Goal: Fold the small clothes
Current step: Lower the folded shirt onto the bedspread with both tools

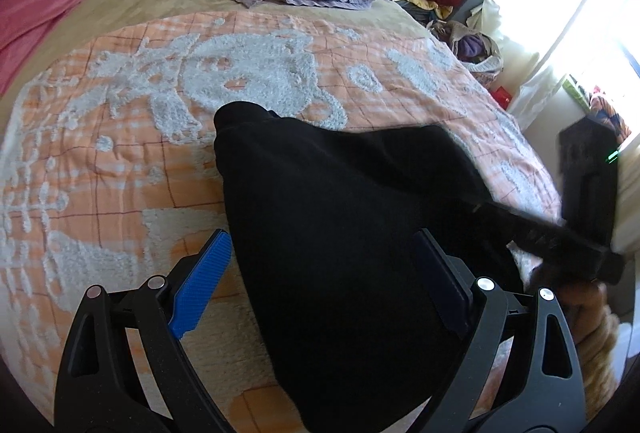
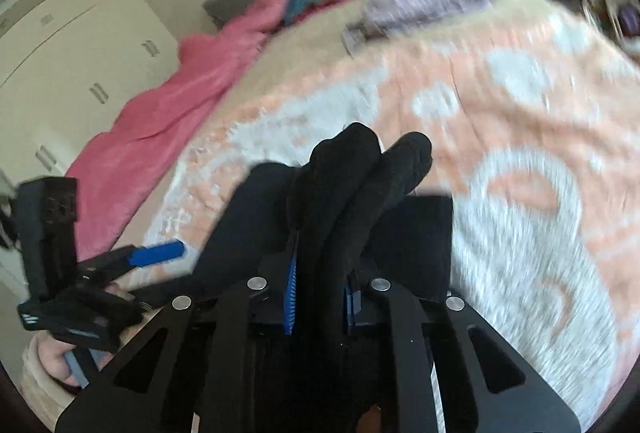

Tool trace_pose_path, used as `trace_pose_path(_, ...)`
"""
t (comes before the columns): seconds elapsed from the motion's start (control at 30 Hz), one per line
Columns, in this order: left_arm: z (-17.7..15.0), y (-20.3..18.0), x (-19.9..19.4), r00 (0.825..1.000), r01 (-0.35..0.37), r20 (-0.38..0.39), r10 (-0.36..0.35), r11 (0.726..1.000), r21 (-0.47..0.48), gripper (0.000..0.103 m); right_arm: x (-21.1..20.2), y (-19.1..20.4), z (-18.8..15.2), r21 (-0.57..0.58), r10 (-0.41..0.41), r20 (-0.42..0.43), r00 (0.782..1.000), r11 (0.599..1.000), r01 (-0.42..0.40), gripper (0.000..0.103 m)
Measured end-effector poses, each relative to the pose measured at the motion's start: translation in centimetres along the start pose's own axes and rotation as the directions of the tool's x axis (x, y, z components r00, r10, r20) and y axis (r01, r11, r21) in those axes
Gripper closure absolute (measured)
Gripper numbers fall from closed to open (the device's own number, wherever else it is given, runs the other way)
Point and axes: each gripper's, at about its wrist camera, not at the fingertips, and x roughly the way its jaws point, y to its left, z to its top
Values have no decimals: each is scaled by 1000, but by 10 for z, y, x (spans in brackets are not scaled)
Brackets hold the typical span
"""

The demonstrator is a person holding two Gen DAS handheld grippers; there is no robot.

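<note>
The black garment (image 1: 340,233) is lying on the bed (image 1: 120,153). The right gripper (image 2: 320,297) is pinching its bunched fabric; the left gripper (image 1: 320,285) is hanging spread over it. A basket (image 1: 480,53) is holding clothes.

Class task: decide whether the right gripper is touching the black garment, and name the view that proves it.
Touching. The right wrist view shows the right gripper with its blue pads pinched on a bunched fold of the black garment, no gap visible.
</note>
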Motion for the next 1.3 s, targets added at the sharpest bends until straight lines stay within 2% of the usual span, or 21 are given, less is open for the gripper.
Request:
trace_pose_path(0.13, -6, 0, -1, 1000, -10, -3, 11, 1000, 20, 18, 15, -7, 6, 3, -15, -19, 1000, 1000, 15, 87)
trace_pose_path(0.27, -10, 6, 4, 1000, -7, -18, 7, 1000, 4, 16, 30, -26, -6, 46, -59, -67, 996, 997, 62, 87)
trace_pose_path(0.4, -15, 9, 7, 999, 2, -36, -2, 1000, -4, 16, 34, -38, -21, 88, -60, -67, 996, 994, 66, 87)
trace_pose_path(0.63, -22, 15, 15, 997, 44, -65, -46, 999, -30, 16, 28, -41, -28, 101, -80, -59, 995, 991, 86, 74)
trace_pose_path(0.77, -27, 19, 17, 995, 68, -68, -72, 996, -55, 15, 19, -36, -30, 89, -83, -52, 995, 992, 87, 70)
trace_pose_path(0.9, -29, 21, 17, 994, 83, -67, -88, 994, -76, 15, 8, -32, -37, 80, -64, -53, 997, 994, 68, 56)
trace_pose_path(1.03, -33, 18, 14, 993, 96, -65, -101, 992, -78, 15, -5, -29, -48, 91, -39, -56, 998, 995, 44, 50)
trace_pose_path(1.3, -44, 14, 9, 988, 133, -62, -140, 986, -97, 15, -34, -28, -82, 158, 57, -48, 997, 986, -49, 48)
